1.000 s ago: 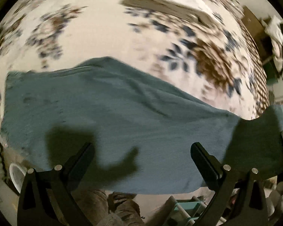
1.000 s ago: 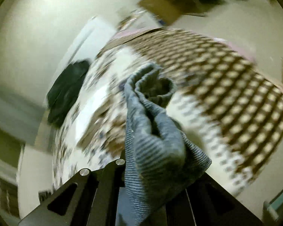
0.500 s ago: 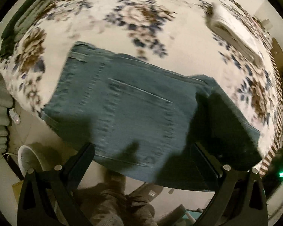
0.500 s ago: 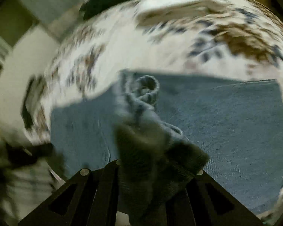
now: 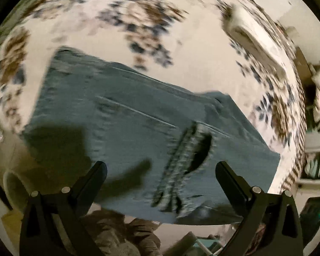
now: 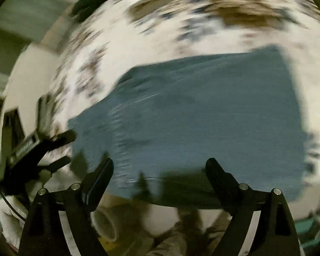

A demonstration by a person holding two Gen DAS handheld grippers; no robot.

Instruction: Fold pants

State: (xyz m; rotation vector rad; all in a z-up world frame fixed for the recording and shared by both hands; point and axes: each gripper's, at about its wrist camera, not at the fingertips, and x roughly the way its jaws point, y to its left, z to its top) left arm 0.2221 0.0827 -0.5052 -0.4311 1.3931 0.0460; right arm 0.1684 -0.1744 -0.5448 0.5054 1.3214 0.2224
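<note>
Most of both views is taken up by a bed cover [image 5: 202, 68] with a brown and blue flower print, and the folded blue jeans [image 5: 121, 128] lie flat on it near its front edge. One turned-up leg hem [image 5: 187, 162] rests on top of the folded denim. Both grippers hang above the jeans: the left gripper [image 5: 161, 168] has its jaws spread wide with nothing between them, and the right gripper [image 6: 160, 166] has just been opening, its jaws now apart and clear of the cloth.
</note>
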